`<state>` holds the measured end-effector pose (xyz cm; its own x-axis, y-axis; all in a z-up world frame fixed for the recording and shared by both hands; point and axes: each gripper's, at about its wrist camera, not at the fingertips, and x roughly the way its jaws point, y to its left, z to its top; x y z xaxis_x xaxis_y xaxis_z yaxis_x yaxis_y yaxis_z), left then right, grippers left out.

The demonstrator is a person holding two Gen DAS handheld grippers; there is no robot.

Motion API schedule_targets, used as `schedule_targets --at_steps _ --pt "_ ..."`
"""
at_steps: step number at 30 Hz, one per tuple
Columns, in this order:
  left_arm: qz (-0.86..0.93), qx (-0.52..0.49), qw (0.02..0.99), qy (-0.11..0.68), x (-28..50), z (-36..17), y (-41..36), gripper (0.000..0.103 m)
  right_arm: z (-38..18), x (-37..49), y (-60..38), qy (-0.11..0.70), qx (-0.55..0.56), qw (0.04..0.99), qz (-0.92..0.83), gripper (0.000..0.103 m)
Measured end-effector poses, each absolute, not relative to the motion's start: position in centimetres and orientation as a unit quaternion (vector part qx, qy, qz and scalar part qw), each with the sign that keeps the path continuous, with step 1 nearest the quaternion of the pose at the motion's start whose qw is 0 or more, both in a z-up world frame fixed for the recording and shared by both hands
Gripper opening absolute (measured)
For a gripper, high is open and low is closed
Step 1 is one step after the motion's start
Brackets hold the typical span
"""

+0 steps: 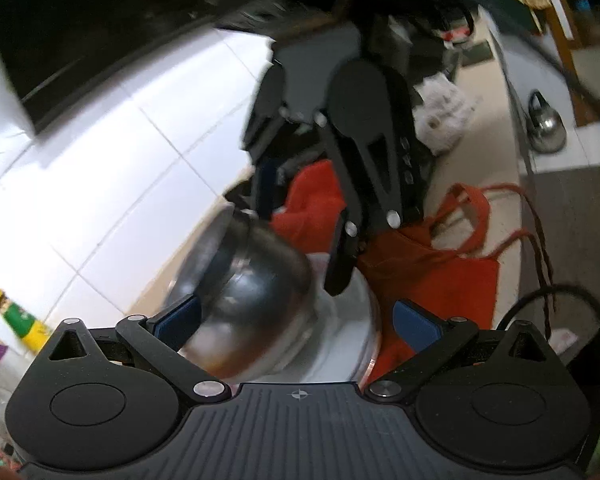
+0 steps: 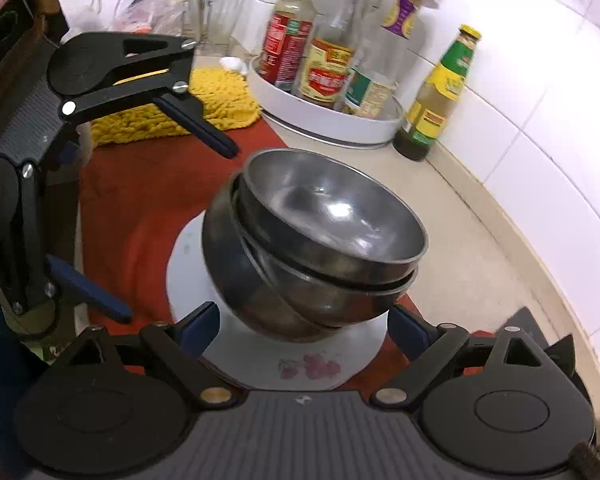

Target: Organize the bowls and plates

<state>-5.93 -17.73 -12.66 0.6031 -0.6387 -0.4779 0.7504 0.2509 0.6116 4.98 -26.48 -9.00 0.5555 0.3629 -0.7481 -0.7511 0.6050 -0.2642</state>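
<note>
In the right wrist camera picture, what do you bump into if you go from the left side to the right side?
Left gripper → yellow knitted cloth → red-labelled bottle → stacked steel bowls on the white plate → green-and-yellow bottle → white tiled wall.

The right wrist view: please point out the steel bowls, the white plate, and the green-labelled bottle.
steel bowls (image 2: 332, 216), right wrist view, inside of the top bowl
white plate (image 2: 268, 354), right wrist view, bare near rim
green-labelled bottle (image 2: 440, 92), right wrist view, on its label
</note>
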Motion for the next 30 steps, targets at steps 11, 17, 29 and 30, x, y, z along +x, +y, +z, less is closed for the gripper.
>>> schedule_targets --at_steps 11,17,29,30 --pt "-0.45 0.442 0.773 0.063 -7.9 -14.2 -17.5 0.103 -8.8 3.7 -26.3 0.334 -0.281 0.836 0.332 0.086" --pt "-0.445 0.469 0.76 0.061 -7.2 -15.9 -18.3 0.103 -9.2 3.7 -25.6 0.338 -0.289 0.835 0.323 0.087" --pt "-0.425 0.342 0.827 0.137 -5.8 -12.3 -15.3 0.103 -8.7 1.8 -27.9 0.34 -0.217 0.872 0.276 0.086" --pt "-0.417 0.32 0.838 0.149 -5.5 -11.8 -14.9 0.103 -8.6 1.5 -28.0 0.338 -0.209 0.877 0.27 0.087"
